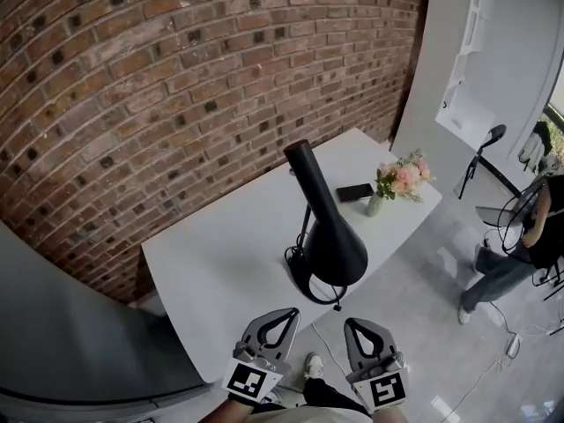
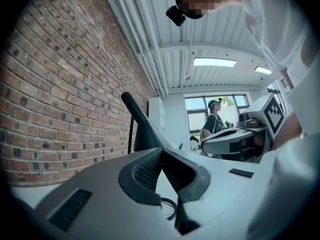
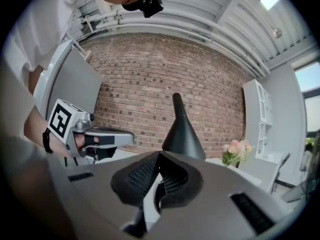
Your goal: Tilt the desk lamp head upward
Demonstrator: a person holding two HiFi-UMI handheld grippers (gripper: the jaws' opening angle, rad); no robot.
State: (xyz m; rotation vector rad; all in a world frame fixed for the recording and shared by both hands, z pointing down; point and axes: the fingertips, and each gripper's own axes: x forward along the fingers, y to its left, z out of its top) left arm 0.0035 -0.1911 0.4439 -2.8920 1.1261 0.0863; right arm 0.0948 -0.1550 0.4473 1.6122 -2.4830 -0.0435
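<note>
Two claws shut, lamp untouched.
Head view: my left claw point(image 1: 284, 312) and right claw point(image 1: 355, 322) sit at 6 o'clock, tips pressed together, empty; the lamp point(image 1: 330, 229) stands at 12 on the table point(image 1: 220, 267). Left gripper view: lamp at 11, apart. Right gripper view: lamp at 1, apart.

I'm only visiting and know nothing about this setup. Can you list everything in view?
Table: one, white, beside the wall.
Lamp: one, black, on the table's near side, head facing down.
Phone: one, black, on the table behind the lamp.
Flowers: one bunch, pink, right of the phone.
Wall: one, red-brown brick, behind the table.
Shelf: one, white, far right.
Bystander: one, dark top, on the floor at right.
Left gripper: grey, shut, empty.
Right gripper: grey, shut, empty.
</note>
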